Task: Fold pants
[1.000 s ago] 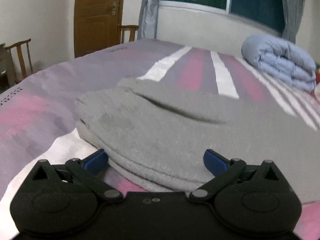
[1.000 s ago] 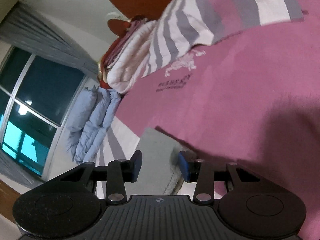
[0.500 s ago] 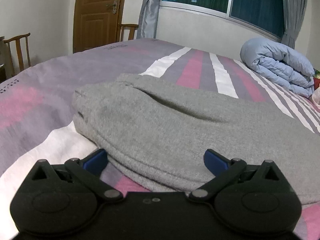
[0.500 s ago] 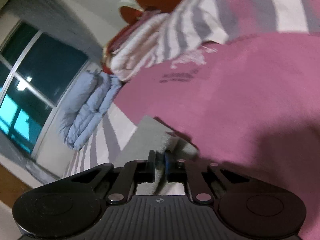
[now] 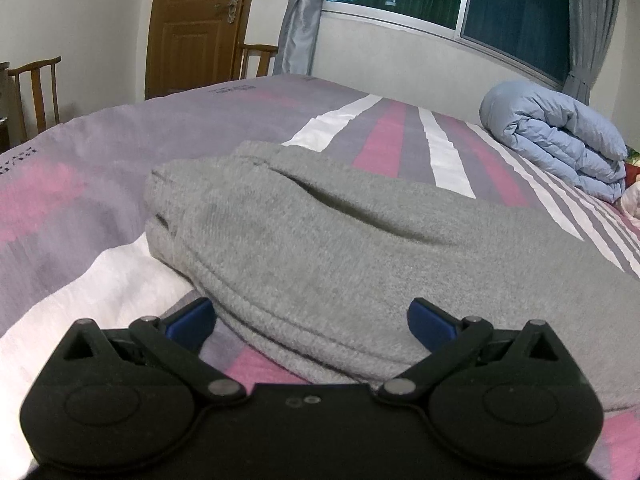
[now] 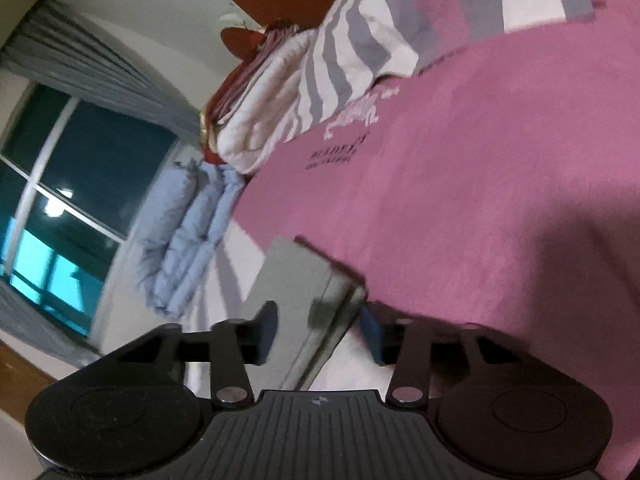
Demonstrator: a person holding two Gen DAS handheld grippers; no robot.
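Grey pants lie folded in a thick stack on the striped bed sheet. My left gripper stands wide open low at the stack's near edge, and the folded edge bulges between its blue pads without being pinched. In the tilted right wrist view, a flat grey end of the pants lies on the pink sheet. My right gripper is opening. That grey end sits between its fingers, and the pads do not press on it.
A rolled light-blue duvet lies at the far right of the bed, also in the right wrist view. Striped bedding and pillows are piled by the headboard. A wooden door and chairs stand beyond the bed.
The right gripper closed on the pants' end half a second ago and has now spread apart again. The left gripper and the stack have stayed put.
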